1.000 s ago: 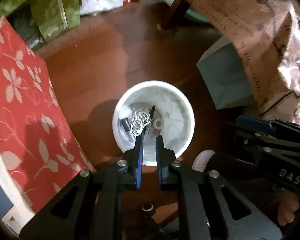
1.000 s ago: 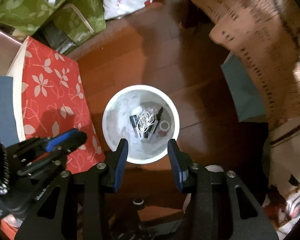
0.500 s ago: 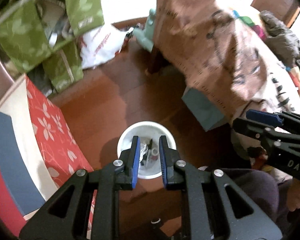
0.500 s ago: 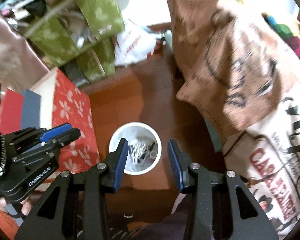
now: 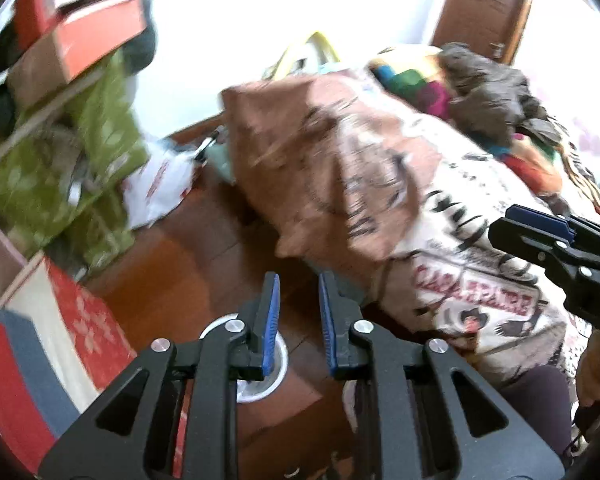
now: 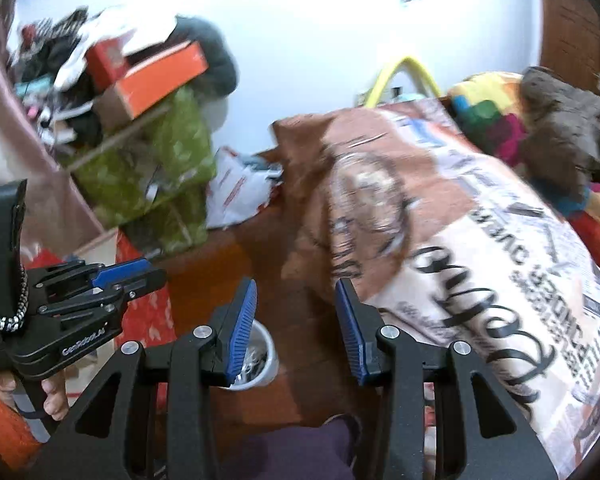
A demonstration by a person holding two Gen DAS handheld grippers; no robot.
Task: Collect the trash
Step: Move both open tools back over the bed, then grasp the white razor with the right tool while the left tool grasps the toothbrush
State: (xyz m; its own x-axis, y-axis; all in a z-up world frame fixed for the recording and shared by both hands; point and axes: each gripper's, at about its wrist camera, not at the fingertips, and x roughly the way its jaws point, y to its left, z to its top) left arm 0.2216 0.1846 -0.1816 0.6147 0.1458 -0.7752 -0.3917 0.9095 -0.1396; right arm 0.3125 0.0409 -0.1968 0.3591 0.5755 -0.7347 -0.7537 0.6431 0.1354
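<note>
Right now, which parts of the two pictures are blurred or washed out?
Left wrist view: green boxes and bed cover smeared, wall overexposed, left hand-held gripper sharp. Right wrist view: blur milder, wall evenly lit, edges bent by fisheye.

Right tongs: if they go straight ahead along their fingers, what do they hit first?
Probably the wood floor between the white bin and the bed cover; nothing sits between the right tongs. Depth unclear.

Right gripper (image 6: 296,320) hung with fingers apart, nothing between them; white bin (image 6: 266,354) of scraps sat at 7 o'clock, printed bedspread (image 6: 480,280) at 3.
</note>
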